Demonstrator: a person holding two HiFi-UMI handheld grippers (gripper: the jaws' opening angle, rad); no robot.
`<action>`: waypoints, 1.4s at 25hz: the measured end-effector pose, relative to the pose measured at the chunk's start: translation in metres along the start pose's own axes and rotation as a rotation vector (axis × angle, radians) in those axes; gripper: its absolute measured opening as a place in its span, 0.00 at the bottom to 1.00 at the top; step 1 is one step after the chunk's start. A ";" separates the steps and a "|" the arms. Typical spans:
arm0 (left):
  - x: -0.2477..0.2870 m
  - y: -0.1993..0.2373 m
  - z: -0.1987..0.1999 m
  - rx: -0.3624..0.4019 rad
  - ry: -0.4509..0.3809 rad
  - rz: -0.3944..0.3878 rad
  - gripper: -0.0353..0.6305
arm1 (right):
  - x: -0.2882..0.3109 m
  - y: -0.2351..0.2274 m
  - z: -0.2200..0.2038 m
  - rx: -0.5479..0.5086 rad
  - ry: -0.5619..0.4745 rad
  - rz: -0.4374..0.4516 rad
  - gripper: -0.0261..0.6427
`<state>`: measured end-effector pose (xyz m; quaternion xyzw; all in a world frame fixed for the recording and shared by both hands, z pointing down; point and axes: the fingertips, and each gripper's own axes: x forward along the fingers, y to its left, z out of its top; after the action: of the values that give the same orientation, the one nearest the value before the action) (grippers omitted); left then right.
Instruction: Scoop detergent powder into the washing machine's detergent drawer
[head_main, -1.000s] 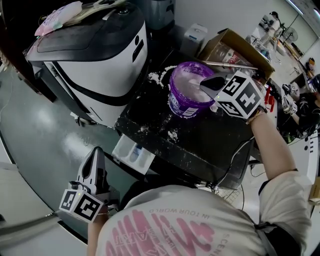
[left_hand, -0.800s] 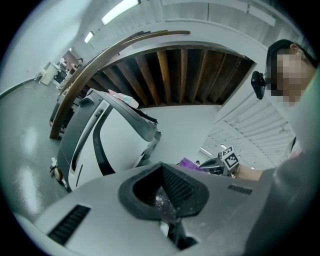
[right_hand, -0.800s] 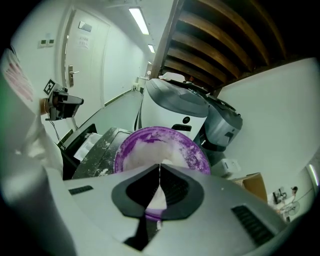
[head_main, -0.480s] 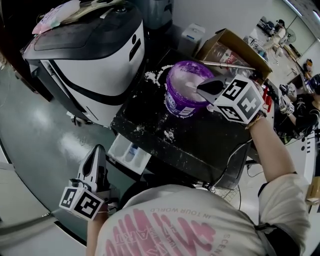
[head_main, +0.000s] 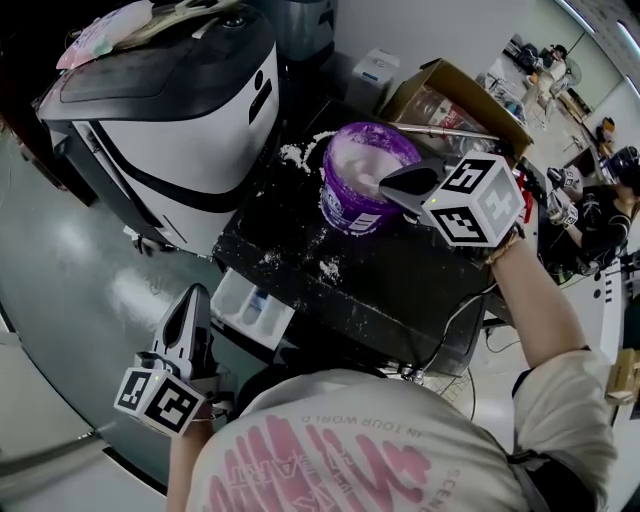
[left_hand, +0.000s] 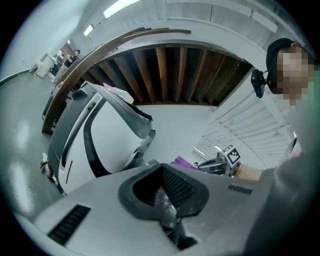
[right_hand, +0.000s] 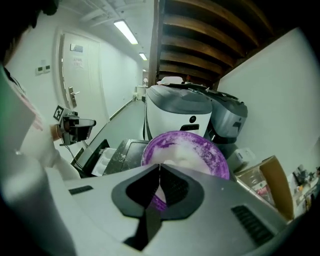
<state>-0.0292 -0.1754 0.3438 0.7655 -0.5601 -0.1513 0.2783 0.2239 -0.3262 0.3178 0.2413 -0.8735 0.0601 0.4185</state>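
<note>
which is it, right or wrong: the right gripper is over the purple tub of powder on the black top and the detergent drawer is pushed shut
Wrong on one point: the detergent drawer is pulled out, not shut, as the head view shows. The rest stands: the right gripper is over the purple tub of powder on the black top.

Glossy grey floor (head_main: 70, 250), black table (head_main: 400, 290), white wall (right_hand: 270, 90), ceiling strip light (right_hand: 126, 31), dark wooden beams (left_hand: 175, 70)

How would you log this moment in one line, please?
phase: scooping | right gripper: shut on scoop, over purple tub | left gripper: shut, empty | drawer: open
</note>
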 end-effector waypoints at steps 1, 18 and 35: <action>0.000 0.000 0.000 0.000 0.000 -0.001 0.06 | 0.000 0.001 0.001 0.024 -0.010 0.011 0.05; 0.001 -0.006 -0.001 0.017 -0.002 -0.008 0.06 | -0.010 -0.009 0.004 0.508 -0.249 0.127 0.05; 0.005 -0.004 -0.002 0.015 0.040 -0.061 0.06 | -0.026 -0.020 -0.002 0.875 -0.579 0.006 0.04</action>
<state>-0.0236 -0.1787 0.3438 0.7870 -0.5321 -0.1400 0.2789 0.2486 -0.3337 0.2970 0.3977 -0.8473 0.3514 0.0201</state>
